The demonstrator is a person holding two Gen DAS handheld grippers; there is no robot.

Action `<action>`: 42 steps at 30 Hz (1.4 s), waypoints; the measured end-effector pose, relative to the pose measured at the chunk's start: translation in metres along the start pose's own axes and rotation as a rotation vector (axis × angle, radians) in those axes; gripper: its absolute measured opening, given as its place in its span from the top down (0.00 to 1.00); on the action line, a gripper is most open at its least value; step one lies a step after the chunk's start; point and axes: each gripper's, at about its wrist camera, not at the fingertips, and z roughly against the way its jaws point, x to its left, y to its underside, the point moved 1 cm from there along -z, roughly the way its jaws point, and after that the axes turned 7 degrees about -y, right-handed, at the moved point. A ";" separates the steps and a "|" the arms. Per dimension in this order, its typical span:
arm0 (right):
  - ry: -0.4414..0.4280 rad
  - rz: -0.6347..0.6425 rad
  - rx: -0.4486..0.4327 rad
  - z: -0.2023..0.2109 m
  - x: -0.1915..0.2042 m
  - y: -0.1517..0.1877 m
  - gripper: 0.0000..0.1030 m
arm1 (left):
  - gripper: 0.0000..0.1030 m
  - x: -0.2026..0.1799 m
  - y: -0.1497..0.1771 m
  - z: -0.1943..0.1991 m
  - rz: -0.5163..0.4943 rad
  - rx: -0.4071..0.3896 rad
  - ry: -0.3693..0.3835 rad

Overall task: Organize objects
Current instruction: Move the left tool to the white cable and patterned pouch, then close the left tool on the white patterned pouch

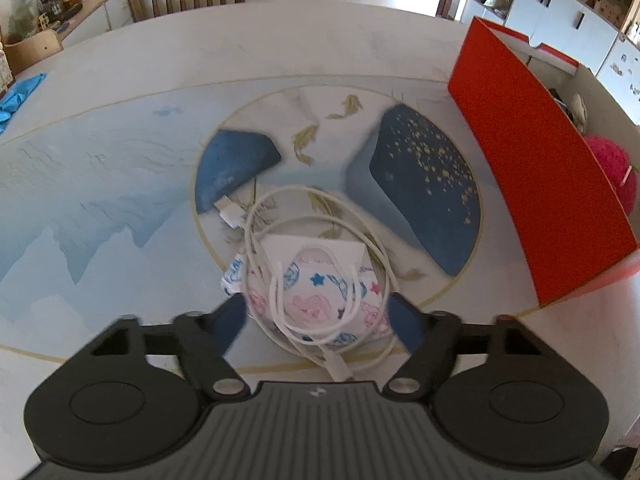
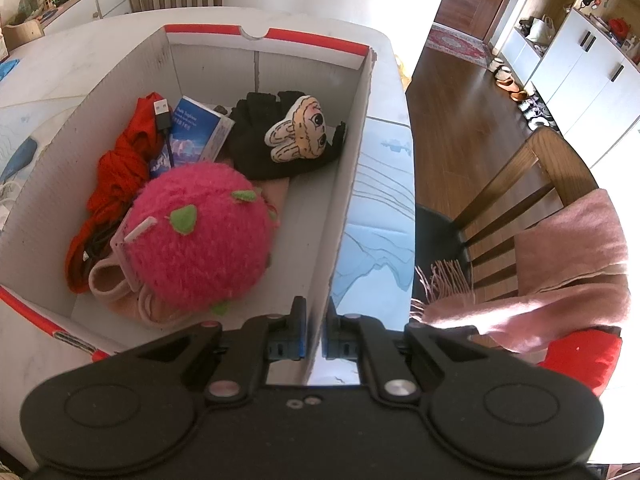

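Left tongs (image 1: 318,312) stand spread either side of the patterned face mask (image 1: 316,300), pads not pressing it, white cable (image 1: 320,208) looped round it on the table (image 1: 120,160). Right tongs (image 2: 314,334) are clamped on the box (image 2: 348,184) wall, pink fuzzy ball (image 2: 200,236) inside.
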 end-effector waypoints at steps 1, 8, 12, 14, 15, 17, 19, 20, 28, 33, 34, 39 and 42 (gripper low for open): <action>0.000 0.000 0.000 0.000 0.000 0.000 0.94 | 0.37 -0.001 0.000 -0.002 -0.001 0.003 -0.001; 0.001 0.001 0.000 0.000 0.000 0.000 0.94 | 0.62 0.002 0.000 -0.007 0.004 0.021 -0.026; 0.000 0.001 0.000 0.000 0.000 0.000 0.94 | 0.79 0.004 0.001 -0.007 -0.002 0.019 -0.059; 0.000 0.001 0.000 0.000 0.000 0.000 0.94 | 0.84 0.004 0.000 -0.007 -0.008 0.015 -0.070; 0.000 0.001 0.000 0.000 0.000 0.000 0.94 | 0.86 0.004 0.001 -0.006 -0.011 0.012 -0.070; 0.001 0.002 0.000 0.000 0.000 0.000 0.94 | 0.89 0.006 0.001 -0.005 -0.016 0.007 -0.077; 0.001 0.004 0.001 -0.001 0.001 -0.001 0.94 | 0.92 0.006 0.000 -0.004 -0.024 -0.001 -0.085; 0.001 0.003 0.001 -0.001 0.001 -0.001 0.94 | 0.93 0.006 0.000 -0.002 -0.024 -0.005 -0.085; 0.002 0.003 0.001 -0.001 0.001 -0.001 0.94 | 0.99 0.008 -0.010 0.019 -0.022 -0.084 -0.052; 0.002 0.005 0.001 -0.001 0.001 -0.001 0.94 | 0.99 0.009 -0.023 0.041 -0.008 -0.150 0.001; 0.002 0.006 0.001 -0.001 0.001 -0.001 0.94 | 0.99 0.008 -0.026 0.046 -0.008 -0.163 0.012; 0.001 0.005 0.000 -0.001 0.001 -0.002 0.94 | 0.99 0.004 -0.039 0.061 0.004 -0.215 0.064; 0.000 0.006 0.000 -0.001 0.000 -0.002 0.94 | 0.99 0.001 -0.046 0.069 0.010 -0.238 0.097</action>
